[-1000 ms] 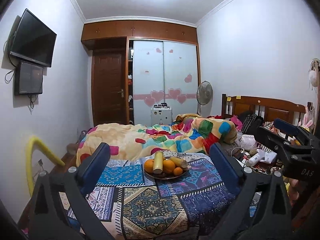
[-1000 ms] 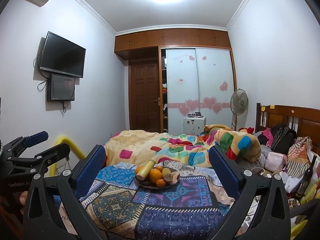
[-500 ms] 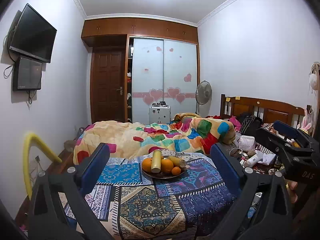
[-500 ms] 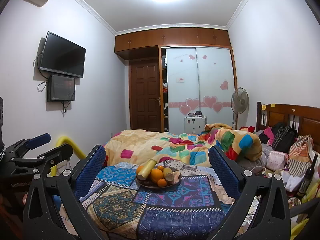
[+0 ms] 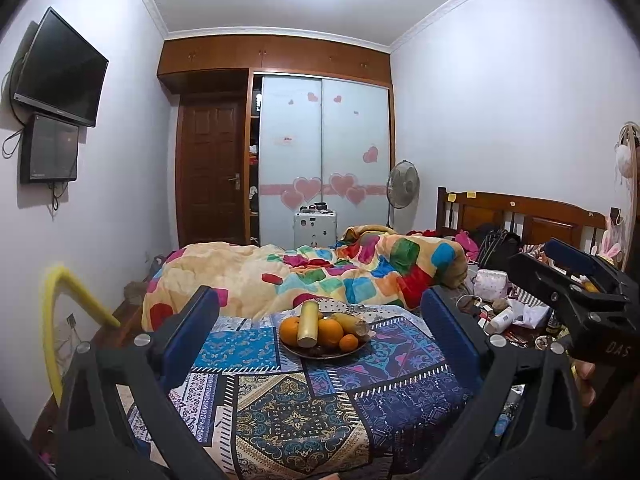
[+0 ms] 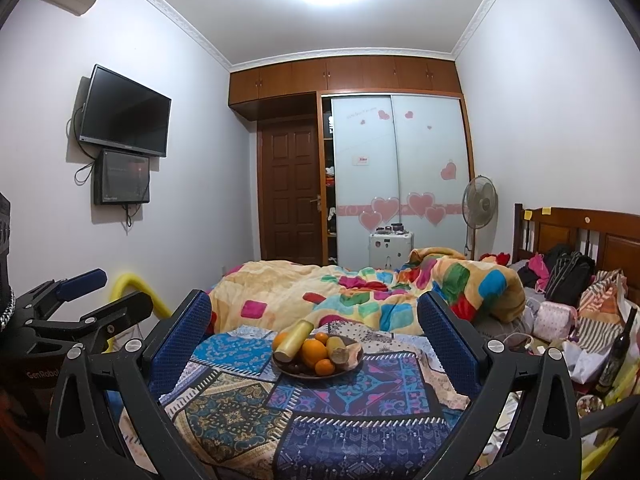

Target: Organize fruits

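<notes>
A dark plate (image 5: 320, 356) of fruit sits on the patchwork cloth ahead of both grippers. It holds two large oranges (image 5: 330, 332), a small orange (image 5: 349, 343), a pale yellow cylinder (image 5: 308, 324) and a yellowish-brown fruit (image 5: 352, 322). My left gripper (image 5: 319, 298) is open and empty, and the plate shows well beyond its blue pads. The right wrist view shows the same plate (image 6: 304, 374) and oranges (image 6: 314, 352). There my right gripper (image 6: 315, 300) is also open and empty. Each gripper shows in the other's view: the right gripper (image 5: 540, 258) and the left gripper (image 6: 116, 292).
The patterned cloth (image 5: 296, 412) covers a low surface in front of a bed with a colourful blanket (image 5: 320, 272). Bags, bottles and a dark wine bottle (image 6: 616, 356) crowd the right side. A yellow foam tube (image 5: 60, 320) stands at the left wall.
Both grippers stay open and hardly move. The left wrist view has shifted slightly, and the plate sits in almost the same place.
</notes>
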Motion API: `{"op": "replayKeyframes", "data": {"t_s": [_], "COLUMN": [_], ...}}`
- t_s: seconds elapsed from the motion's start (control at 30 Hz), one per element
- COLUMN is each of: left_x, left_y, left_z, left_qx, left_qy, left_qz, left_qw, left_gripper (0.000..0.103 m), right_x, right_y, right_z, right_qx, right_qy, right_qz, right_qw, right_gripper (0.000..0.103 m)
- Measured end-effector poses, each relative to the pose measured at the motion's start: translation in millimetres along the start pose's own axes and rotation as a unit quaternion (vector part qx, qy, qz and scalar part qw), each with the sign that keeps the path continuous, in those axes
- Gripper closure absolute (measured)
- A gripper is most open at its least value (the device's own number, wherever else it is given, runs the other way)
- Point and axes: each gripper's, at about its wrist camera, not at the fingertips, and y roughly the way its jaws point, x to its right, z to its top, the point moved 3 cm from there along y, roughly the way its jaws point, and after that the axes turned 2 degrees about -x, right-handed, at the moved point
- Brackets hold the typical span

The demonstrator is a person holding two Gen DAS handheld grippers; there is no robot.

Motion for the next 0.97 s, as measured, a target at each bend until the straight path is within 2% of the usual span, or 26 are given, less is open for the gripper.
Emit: {"op": "replayKeyframes", "data": {"t_s": [0.97], "left_x": [-2.9], "left_y": [1.5], "left_z": [-2.3], "left_qx": [-0.008], "left_qy": [-0.006], "left_qz": [-0.013], "left_qw": [0.9999], "left_gripper": [0.001], "right_x": [-0.5], "right_y": [0.6], "right_z": [2.7], "right_qx": [-0.002], "right_qy": [0.002], "right_qz": [0.001], "right_qw": [1.0], "right_gripper": [0.0]}}
